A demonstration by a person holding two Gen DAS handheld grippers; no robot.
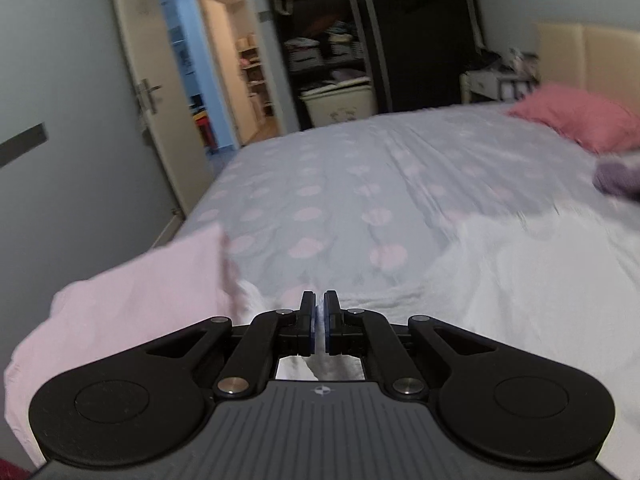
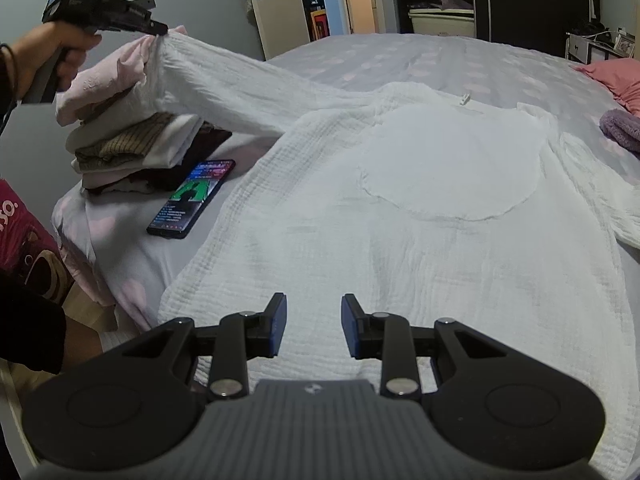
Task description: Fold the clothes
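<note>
White shirt (image 2: 420,208) sleeve pinched aloft by left gripper (image 2: 162,30) (bed (image 2: 400,52) below)

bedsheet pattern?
The bedsheet is pale grey-lilac with pink blotchy spots; the left wrist view shows it best.

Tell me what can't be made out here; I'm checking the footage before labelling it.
- Left wrist view: left gripper hides its own pinch on the white garment; motion blur.
- Right wrist view: phone text too small.
- Right wrist view: clothes stack partly hidden by the raised sleeve.
</note>
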